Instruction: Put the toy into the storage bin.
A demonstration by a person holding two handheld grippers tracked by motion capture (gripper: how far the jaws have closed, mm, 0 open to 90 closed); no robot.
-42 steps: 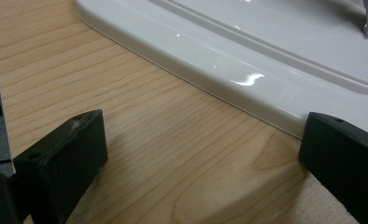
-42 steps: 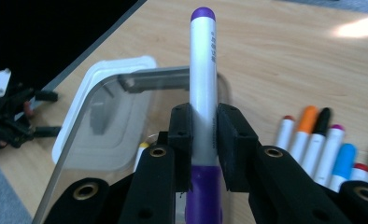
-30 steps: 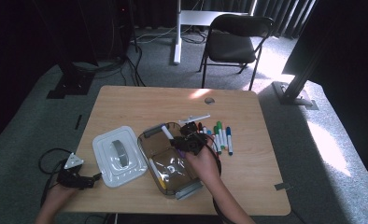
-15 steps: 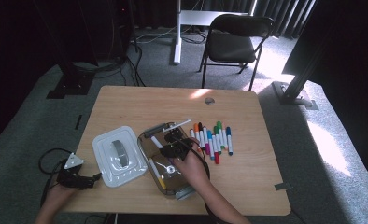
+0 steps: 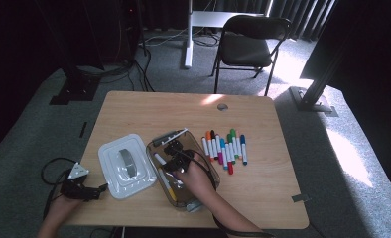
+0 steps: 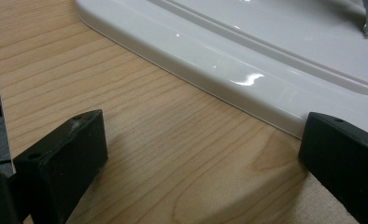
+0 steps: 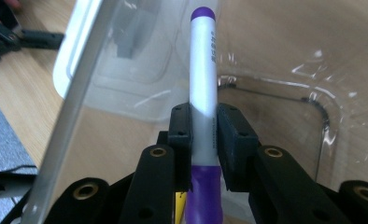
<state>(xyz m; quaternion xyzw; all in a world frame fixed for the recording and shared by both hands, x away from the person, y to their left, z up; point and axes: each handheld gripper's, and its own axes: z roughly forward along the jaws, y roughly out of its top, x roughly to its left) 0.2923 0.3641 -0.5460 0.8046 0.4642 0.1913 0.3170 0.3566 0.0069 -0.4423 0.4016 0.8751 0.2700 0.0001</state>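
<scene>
My right gripper [image 5: 175, 154] hangs over the clear plastic container [image 5: 206, 171] at the table's middle, shut on a purple marker [image 5: 159, 159]. In the right gripper view the pads [image 7: 180, 123] clamp the white barrel of the purple marker [image 7: 203, 84], which points away into the container's [image 7: 322, 116] inside. A yellow marker [image 5: 167, 187] lies in the container. A row of several coloured markers [image 5: 224, 146] lies on the table to the container's right. My left gripper [image 5: 83, 189] rests open at the table's front left, its jaws by the edge of the white lid [image 6: 266, 60].
The white lid [image 5: 126, 166] lies flat left of the container. A small grey disc [image 5: 223, 106] sits near the table's far edge. A black folding chair [image 5: 248, 44] stands behind the table. Cables trail on the floor at the left.
My right gripper has carried the purple marker left from beside the marker row and lower, over the container. The left gripper has stayed put.
</scene>
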